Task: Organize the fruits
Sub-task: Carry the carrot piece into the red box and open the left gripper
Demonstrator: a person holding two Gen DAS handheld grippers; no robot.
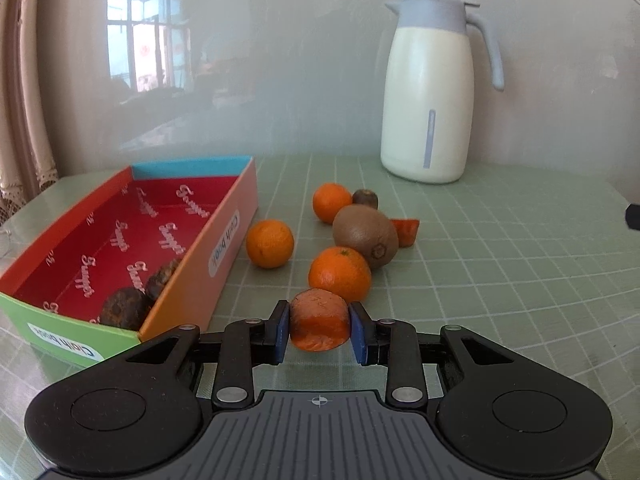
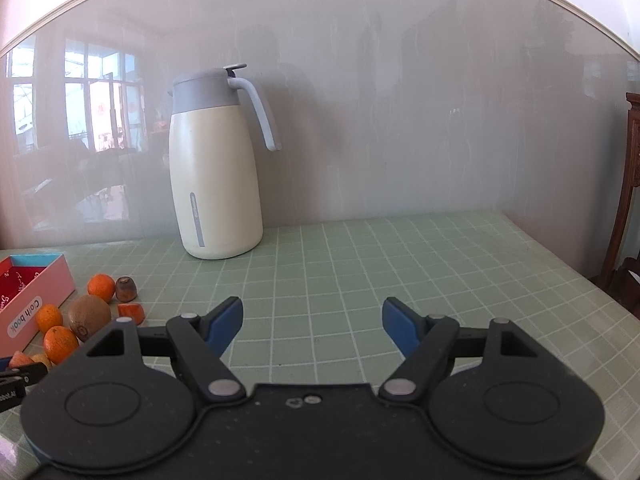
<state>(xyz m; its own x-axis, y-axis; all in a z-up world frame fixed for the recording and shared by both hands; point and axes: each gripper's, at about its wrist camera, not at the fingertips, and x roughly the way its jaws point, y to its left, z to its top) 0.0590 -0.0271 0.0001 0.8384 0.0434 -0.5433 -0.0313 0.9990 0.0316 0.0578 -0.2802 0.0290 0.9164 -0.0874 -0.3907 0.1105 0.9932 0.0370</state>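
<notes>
Orange carrot chunk (image 1: pixel 319 325) sits pinched between the left gripper (image 1: pixel 319 330) pads, just right of the red-lined box (image 1: pixel 236 216) and near three tangerines (image 1: pixel 339 274). Far right, the right gripper (image 2: pixel 312 326) hangs spread wide over the green table (image 2: pixel 400 264).

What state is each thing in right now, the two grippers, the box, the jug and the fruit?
left gripper: shut on an orange chunk
right gripper: open, holding nothing
box: open-topped, two dark fruits inside
jug: upright, lid closed
three oranges: loose on the table
kiwi: lying on its side
</notes>
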